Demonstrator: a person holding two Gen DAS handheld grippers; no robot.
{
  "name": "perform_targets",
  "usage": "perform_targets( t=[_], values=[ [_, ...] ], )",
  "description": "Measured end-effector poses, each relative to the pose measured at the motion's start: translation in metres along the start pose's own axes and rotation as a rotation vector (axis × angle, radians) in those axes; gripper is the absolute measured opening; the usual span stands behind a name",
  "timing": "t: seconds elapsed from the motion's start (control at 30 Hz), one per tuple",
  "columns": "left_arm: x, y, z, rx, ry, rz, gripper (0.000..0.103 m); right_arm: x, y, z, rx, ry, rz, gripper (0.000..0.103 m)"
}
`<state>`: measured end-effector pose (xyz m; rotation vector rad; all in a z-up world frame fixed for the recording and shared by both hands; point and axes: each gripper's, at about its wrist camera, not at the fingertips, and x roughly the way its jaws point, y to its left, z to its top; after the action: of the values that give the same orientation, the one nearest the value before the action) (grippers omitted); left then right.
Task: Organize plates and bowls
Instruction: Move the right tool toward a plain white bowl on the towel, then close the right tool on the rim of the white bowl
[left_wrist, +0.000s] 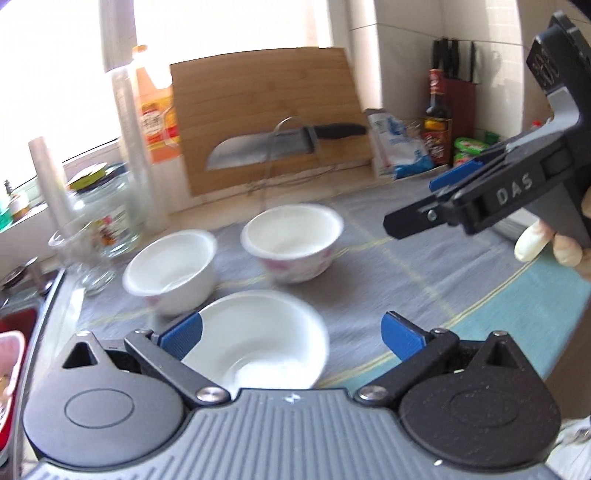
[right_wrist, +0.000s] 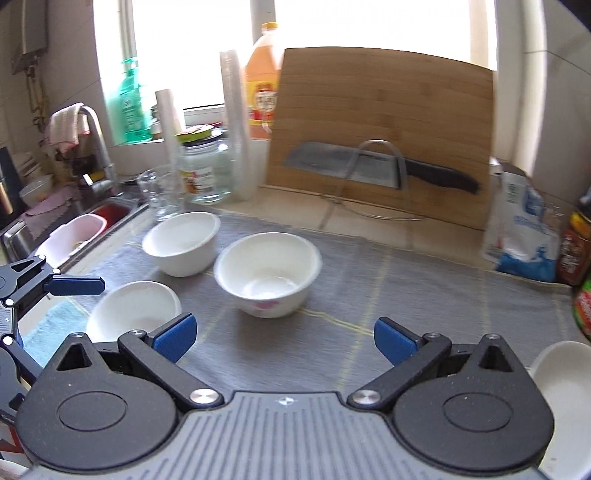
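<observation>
Left gripper (left_wrist: 291, 334): blue pads spread wide apart, nothing between them; it hangs over the near edge of the grey mat (left_wrist: 406, 258).

Right gripper (right_wrist: 282, 338): pads likewise wide apart and empty. In the left wrist view it enters at 2 o'clock, held by a gloved hand (left_wrist: 546, 240); how its fingers stand cannot be told from that side-on angle.

White dish (left_wrist: 255, 339): shallow, on the mat, directly under the left gripper's left pad at 6 o'clock in the left wrist view; in the right wrist view it lies at 8 o'clock.

Floral bowl (right_wrist: 267, 273): white with pink pattern on the outer wall, upright on the mat, at centre of the right wrist view, just ahead of the open right fingers.

Plain white bowl (right_wrist: 183, 242): upright on the mat at 10 o'clock of the floral bowl, near it but apart.

Second white dish (right_wrist: 565, 387): partly seen at 4 o'clock in the right wrist view, mostly hidden behind the gripper body.

Background items (none touched): cutting board (right_wrist: 380, 125) leaning against the window wall at 12 o'clock, cleaver (right_wrist: 369, 166) on a wire rack before it; glass jar (right_wrist: 205, 173); orange bottle (right_wrist: 262, 85); blue-and-white bag (right_wrist: 524, 225) at 3 o'clock; sink (right_wrist: 74, 229) at 9 o'clock.
</observation>
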<state>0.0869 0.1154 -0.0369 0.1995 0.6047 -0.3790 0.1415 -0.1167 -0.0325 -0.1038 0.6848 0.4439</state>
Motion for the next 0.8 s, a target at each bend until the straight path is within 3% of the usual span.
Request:
perform_targets(
  t=[0.27, 0.57, 0.8],
  values=[
    [0.008, 0.033, -0.037, -0.006, 0.06, 0.008, 0.102, 0.041, 0.047, 0.003, -0.023, 0.058, 0.146, 0.103],
    [0.021, 0.031, -0.04, 0.0, 0.042, -0.053, 0.095, 0.071, 0.072, 0.005, -0.037, 0.116, 0.245, 0.103],
    [0.021, 0.032, -0.04, -0.001, 0.034, -0.082, 0.089, 0.083, 0.081, 0.005, -0.057, 0.156, 0.267, 0.088]
  ],
)
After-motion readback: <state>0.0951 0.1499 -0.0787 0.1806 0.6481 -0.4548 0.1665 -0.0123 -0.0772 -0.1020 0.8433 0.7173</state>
